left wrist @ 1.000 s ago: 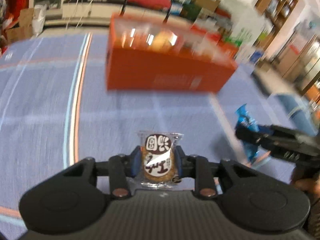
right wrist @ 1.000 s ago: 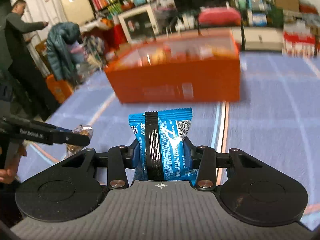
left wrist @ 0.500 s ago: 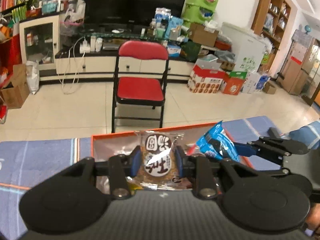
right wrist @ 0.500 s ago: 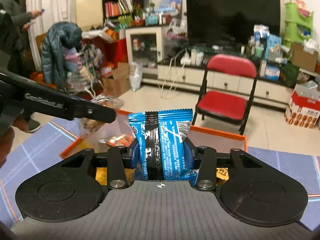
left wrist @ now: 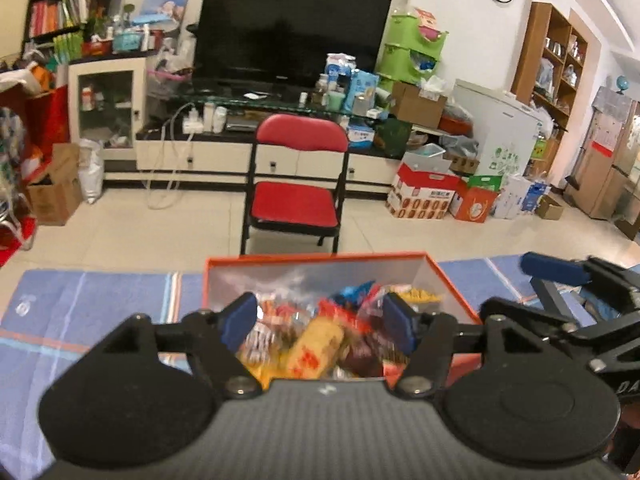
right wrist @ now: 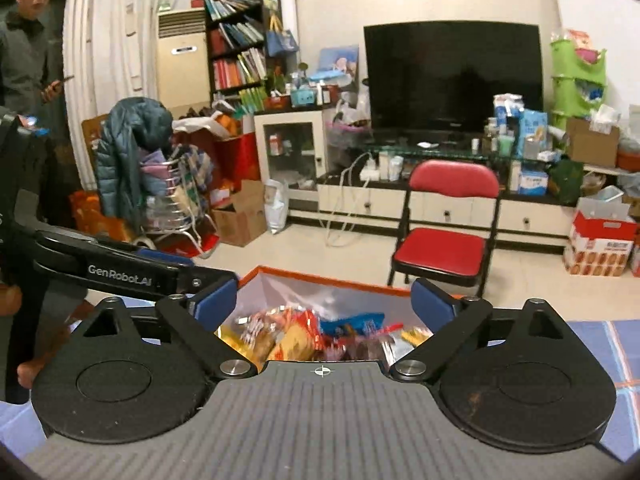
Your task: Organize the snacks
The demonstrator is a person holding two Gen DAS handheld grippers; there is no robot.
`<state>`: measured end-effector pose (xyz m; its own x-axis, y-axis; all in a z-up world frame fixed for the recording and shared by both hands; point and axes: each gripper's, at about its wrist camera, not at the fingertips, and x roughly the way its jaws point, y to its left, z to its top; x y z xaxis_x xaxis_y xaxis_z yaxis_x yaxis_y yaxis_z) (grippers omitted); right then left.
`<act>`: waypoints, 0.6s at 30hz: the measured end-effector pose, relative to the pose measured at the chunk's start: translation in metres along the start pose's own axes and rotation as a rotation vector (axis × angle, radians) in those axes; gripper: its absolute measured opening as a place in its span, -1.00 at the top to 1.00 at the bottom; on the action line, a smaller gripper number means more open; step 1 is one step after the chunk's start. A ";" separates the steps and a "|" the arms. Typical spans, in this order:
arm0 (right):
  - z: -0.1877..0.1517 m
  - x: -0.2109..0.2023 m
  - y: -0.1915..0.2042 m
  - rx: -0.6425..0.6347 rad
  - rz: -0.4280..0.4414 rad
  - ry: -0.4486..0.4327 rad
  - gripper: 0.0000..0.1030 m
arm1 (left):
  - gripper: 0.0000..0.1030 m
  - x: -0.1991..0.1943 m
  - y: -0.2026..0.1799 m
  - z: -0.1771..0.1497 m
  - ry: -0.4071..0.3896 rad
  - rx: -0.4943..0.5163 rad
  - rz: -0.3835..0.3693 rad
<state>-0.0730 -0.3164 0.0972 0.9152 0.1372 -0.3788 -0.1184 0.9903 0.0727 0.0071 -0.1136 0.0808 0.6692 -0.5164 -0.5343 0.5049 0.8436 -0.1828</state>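
Note:
An orange box [left wrist: 452, 284] [right wrist: 400, 290] stands on the blue striped cloth, filled with several wrapped snacks [left wrist: 320, 340] [right wrist: 312, 332]. My left gripper [left wrist: 320, 320] hovers over the box's near side; its jaws are opening and nothing is between the blue pads. My right gripper [right wrist: 326, 302] hangs over the box from the other side, its jaws opening wide and empty too. Among the pile lies a blue packet [right wrist: 352, 326]. In the left wrist view the right gripper [left wrist: 560, 276] shows at the right edge; in the right wrist view the left gripper [right wrist: 160, 268] reaches in from the left.
A red folding chair [left wrist: 298, 188] [right wrist: 448, 220] stands on the tiled floor just behind the box. Beyond it are a TV cabinet [left wrist: 288, 144], cardboard boxes [left wrist: 428, 196] and shelves. A person [right wrist: 24, 48] with a phone stands at far left. Blue cloth [left wrist: 92, 304] spreads left of the box.
Both grippers rose from the cloth to above the orange box, carrying a cookie pack and a blue packet. Both have since opened and the two snacks are gone from between the pads.

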 end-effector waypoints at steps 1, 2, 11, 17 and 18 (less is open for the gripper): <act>-0.005 -0.010 0.002 0.004 -0.010 0.002 -0.79 | -0.29 -0.007 -0.002 -0.007 0.001 -0.005 0.011; -0.011 -0.020 0.005 0.018 -0.017 0.010 -0.80 | -0.29 -0.015 -0.005 -0.015 0.008 -0.004 0.016; -0.071 -0.098 0.011 0.247 -0.167 0.084 -0.85 | -0.35 -0.072 -0.031 -0.087 0.090 -0.070 0.110; -0.113 -0.124 0.030 0.365 -0.400 0.221 -0.85 | -0.38 -0.100 -0.044 -0.129 0.100 -0.132 0.139; -0.118 -0.126 0.032 0.375 -0.439 0.257 -0.85 | -0.38 -0.101 -0.047 -0.135 0.116 -0.120 0.137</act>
<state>-0.2373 -0.2999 0.0385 0.7207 -0.2328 -0.6530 0.4328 0.8869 0.1614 -0.1580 -0.0811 0.0325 0.6561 -0.3812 -0.6513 0.3405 0.9197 -0.1953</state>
